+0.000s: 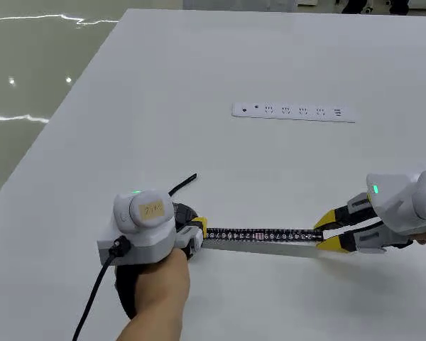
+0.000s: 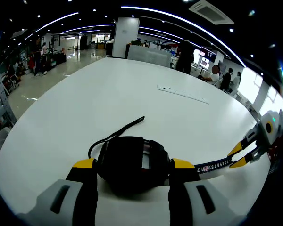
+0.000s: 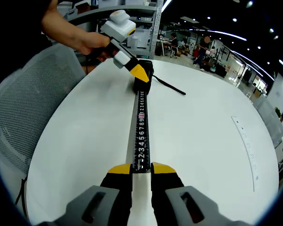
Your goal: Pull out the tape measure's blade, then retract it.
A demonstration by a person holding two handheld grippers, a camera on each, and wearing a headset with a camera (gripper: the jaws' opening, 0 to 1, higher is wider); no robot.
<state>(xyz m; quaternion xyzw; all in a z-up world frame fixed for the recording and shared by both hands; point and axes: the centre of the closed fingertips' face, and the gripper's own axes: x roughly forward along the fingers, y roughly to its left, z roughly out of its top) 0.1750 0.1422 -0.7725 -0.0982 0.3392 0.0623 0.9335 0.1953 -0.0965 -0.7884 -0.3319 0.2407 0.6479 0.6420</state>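
The black tape measure case [image 2: 132,162] rests on the white table [image 1: 220,64], and my left gripper [image 2: 132,165] is shut on it from both sides. Its wrist strap [image 2: 125,128] trails away behind it. In the head view the case [image 1: 184,217] is mostly hidden under the left gripper [image 1: 192,234]. The black blade [image 1: 263,235] with white numbers runs out to the right, just above the table. My right gripper [image 1: 325,231] is shut on the blade's end. In the right gripper view the blade [image 3: 141,132] stretches from my jaws back to the case [image 3: 144,80].
A white power strip [image 1: 293,111] lies flat farther back on the table. The table's left edge runs diagonally past the shiny floor [image 1: 28,85]. A mesh chair [image 3: 33,108] stands beside the table, and people stand in the distance.
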